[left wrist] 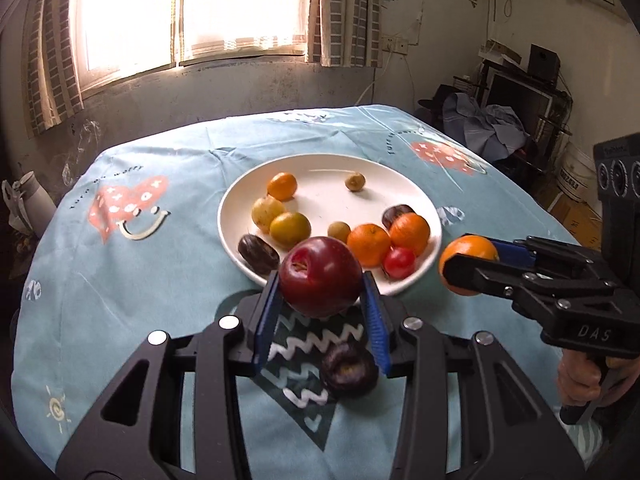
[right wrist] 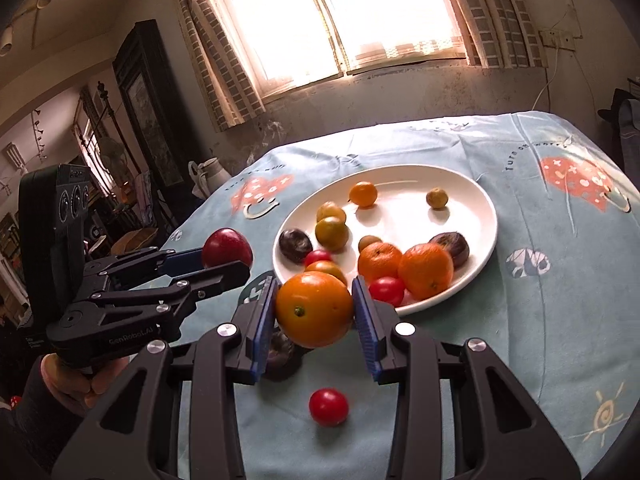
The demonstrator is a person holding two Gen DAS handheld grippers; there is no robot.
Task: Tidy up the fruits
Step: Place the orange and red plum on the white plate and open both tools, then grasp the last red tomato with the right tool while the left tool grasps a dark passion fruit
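— What colours does the left tool (left wrist: 322, 300) show?
— Black frame, blue pads, and a dark red apple (left wrist: 320, 280) between them. Behind it, a near-black plum (left wrist: 348, 370).
— And the right tool (right wrist: 314, 312)?
— Same black and blue, around a bright orange (right wrist: 314, 309). A red tomato (right wrist: 328, 407) lies behind.
— Ahead of both?
— A white plate (left wrist: 320, 168) of orange, yellow-green, red and dark purple fruit.
— The counter (left wrist: 160, 280)?
— Pale blue cloth with coral smiling hearts, white zigzags on a dark triangle, a yellow sun.
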